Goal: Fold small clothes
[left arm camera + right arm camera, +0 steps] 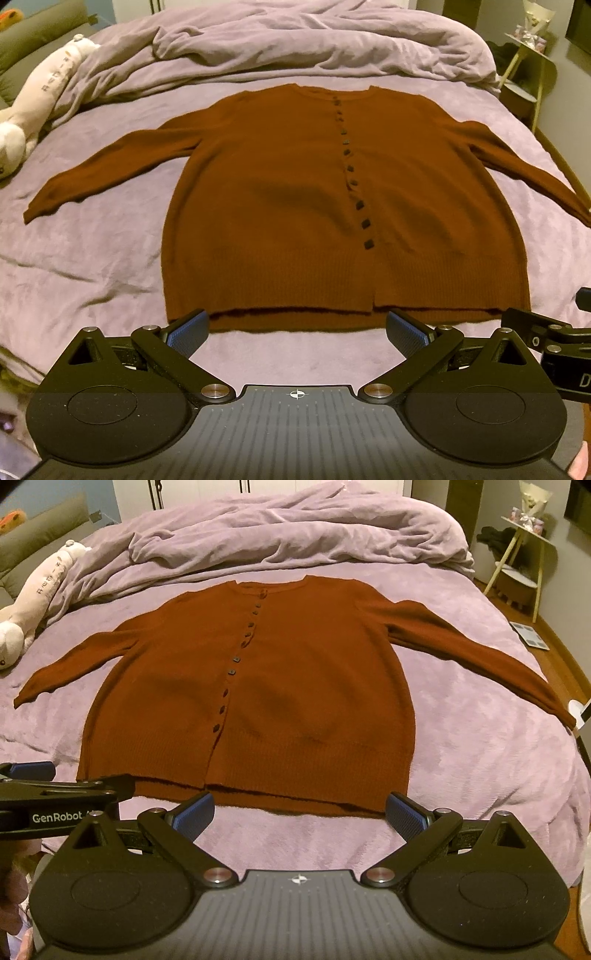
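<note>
A rust-brown buttoned cardigan (295,206) lies flat, front up, on the purple bed (92,258), sleeves spread to both sides; it also shows in the right wrist view (280,701). Its hem faces me. My left gripper (297,332) is open and empty, hovering just before the hem, left of its middle. My right gripper (299,814) is open and empty, just before the hem's right half. The left gripper's body shows at the left edge of the right wrist view (62,794); the right gripper's body shows at the right edge of the left wrist view (546,332).
A crumpled purple duvet (295,44) is heaped at the far end of the bed. A white plush toy (33,99) lies at the far left. A small side table (524,554) stands on the floor to the right, past the bed edge.
</note>
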The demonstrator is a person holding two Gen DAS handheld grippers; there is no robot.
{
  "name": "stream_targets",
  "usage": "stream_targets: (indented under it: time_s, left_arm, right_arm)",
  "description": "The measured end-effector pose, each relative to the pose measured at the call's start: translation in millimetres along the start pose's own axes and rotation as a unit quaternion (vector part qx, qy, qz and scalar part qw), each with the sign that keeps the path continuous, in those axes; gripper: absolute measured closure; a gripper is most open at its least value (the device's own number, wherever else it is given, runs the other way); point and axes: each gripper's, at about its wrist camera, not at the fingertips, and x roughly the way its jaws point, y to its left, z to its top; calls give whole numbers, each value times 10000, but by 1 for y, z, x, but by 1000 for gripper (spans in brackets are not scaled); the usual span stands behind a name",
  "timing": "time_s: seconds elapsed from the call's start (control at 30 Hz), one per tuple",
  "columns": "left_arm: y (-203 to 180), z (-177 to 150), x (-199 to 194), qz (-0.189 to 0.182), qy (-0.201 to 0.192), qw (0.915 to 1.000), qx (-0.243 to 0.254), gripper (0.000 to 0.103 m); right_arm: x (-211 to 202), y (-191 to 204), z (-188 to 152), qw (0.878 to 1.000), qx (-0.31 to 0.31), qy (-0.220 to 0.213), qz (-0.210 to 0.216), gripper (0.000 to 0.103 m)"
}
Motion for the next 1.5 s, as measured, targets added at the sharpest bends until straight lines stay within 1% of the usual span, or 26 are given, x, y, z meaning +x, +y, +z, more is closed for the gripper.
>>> stream_targets:
  time_s: [0.13, 0.3, 0.47, 0.6, 0.7, 0.83, 0.9, 1.0, 1.1, 1.13, 1.23, 1.27, 1.33, 1.37, 1.4, 1.43, 1.47, 1.5]
  left_arm:
    - [0, 0, 1, 10, 2, 10000, 35, 0]
    - [0, 0, 2, 16, 32, 10000, 30, 0]
    - [1, 0, 3, 19, 10, 10000, -12, 0]
    - [1, 0, 4, 42, -14, 10000, 5, 0]
    - [-1, -1, 4, 48, -55, 10000, 67, 0]
    - [-4, -3, 4, 73, -203, 9996, 164, 0]
    - [-6, -3, 6, 38, -178, 9996, 210, 0]
    - [-5, -3, 11, -37, -133, 9998, 162, 0]
    - [-2, -3, 16, -173, -250, 9995, 36, 0]
    - [-2, -3, 18, -208, -305, 9993, -1, 0]
    - [-1, -2, 27, -150, -475, 9987, -72, 0]
    - [-1, 0, 30, -113, -529, 9985, -72, 0]
    - [1, 6, 39, -85, -660, 9977, -103, 0]
    - [2, 11, 45, -60, -699, 9974, -139, 0]
    - [3, 17, 50, -34, -701, 9973, -195, 0]
    - [5, 22, 55, -41, -716, 9971, -268, 0]
    - [7, 28, 62, -77, -777, 9964, -345, 0]
    - [8, 33, 66, -90, -841, 9956, -394, 0]
  right_arm:
    - [-2, 4, -2, 9998, -136, -144, -29, 4]
    - [-2, 7, -4, 9995, -211, -227, 91, 4]
    - [-1, 8, -3, 9991, -259, -318, 96, 4]
    - [-3, 4, -4, 9983, -145, -442, 355, 4]
    - [-3, 4, -3, 9979, -163, -431, 447, 4]
    - [2, 7, -2, 9979, -239, -307, 526, 4]
    - [5, 5, -2, 9970, -145, -252, 718, 4]
    - [8, 1, -5, 9938, 42, -299, 1069, 4]
    - [16, -10, -8, 9895, 261, -330, 1384, 4]
    - [21, -17, -9, 9868, 418, -348, 1523, 4]
    - [42, -54, -8, 9785, 1140, -359, 1682, 7]
    - [48, -71, -8, 9751, 1386, -413, 1680, 9]
    - [60, -112, -5, 9664, 1966, -617, 1539, 16]
    - [65, -135, -3, 9600, 2259, -779, 1459, 18]
    - [70, -159, 0, 9530, 2567, -936, 1307, 24]
    - [76, -186, 2, 9434, 2927, -1077, 1132, 33]
    - [81, -211, 4, 9312, 3277, -1228, 1017, 38]
    - [86, -238, 5, 9172, 3620, -1404, 897, 46]
